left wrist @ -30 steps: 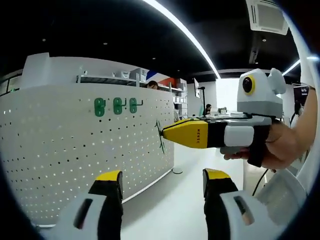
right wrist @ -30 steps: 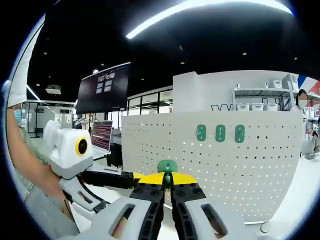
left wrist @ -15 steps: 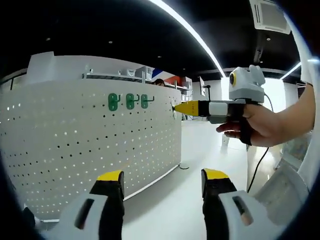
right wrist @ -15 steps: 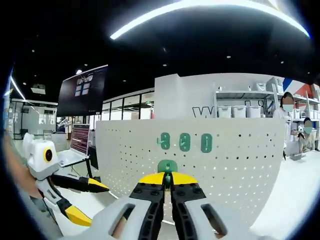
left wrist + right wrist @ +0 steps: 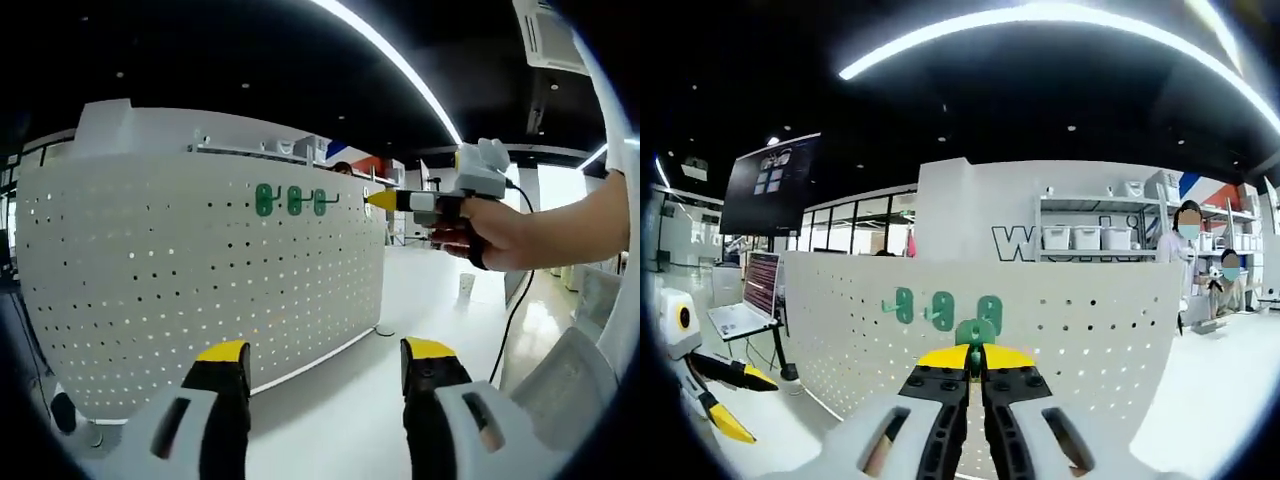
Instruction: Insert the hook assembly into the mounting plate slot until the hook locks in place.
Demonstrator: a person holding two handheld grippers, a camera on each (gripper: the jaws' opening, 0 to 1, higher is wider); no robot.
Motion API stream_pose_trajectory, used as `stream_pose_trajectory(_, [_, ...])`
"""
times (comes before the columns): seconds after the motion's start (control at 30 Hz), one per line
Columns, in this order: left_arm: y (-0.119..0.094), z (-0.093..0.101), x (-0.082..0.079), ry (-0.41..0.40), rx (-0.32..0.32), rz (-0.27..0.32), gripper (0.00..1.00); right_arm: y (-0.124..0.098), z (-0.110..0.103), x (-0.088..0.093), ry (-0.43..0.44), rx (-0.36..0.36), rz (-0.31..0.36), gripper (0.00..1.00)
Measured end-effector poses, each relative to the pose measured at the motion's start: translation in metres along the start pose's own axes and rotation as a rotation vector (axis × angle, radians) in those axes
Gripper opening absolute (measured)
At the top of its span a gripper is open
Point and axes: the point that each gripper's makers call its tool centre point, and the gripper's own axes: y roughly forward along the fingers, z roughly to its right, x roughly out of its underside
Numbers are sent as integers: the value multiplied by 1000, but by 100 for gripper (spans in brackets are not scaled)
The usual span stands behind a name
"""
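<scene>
The white pegboard (image 5: 180,270) (image 5: 1090,340) stands upright as the mounting plate. Three green hooks (image 5: 293,200) (image 5: 942,310) hang in a row near its top. My right gripper (image 5: 975,358) is shut on a fourth green hook (image 5: 975,331), held just in front of the board beside the rightmost hung hook. In the left gripper view, the right gripper (image 5: 372,200), carried by a hand (image 5: 490,232), has its yellow tip by the board's upper right edge, level with the row. My left gripper (image 5: 326,362) is open, holds nothing, and stands back from the board; it appears low at the left (image 5: 728,398).
A dark wall screen (image 5: 762,185) and a laptop (image 5: 740,312) on a stand sit left of the board. Shelves with white bins (image 5: 1088,238) and seated people (image 5: 1200,270) are behind it. A cable (image 5: 512,340) hangs from the right gripper. Open white floor (image 5: 400,330) lies beside the board.
The right gripper has carried its green hook up and in toward the row of hung hooks. The left gripper has drawn back from the board and stays open.
</scene>
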Motion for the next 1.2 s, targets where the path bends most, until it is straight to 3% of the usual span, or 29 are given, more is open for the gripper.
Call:
stream_pose_trajectory(0.3, [-8,-2,11,7,-12,-19,63,14,22,-6,-35,71,27,1])
stream_pose_trajectory(1.2, [-20,-12,6,17,-44,-9,61,50,50,-12,-48,139,73,1])
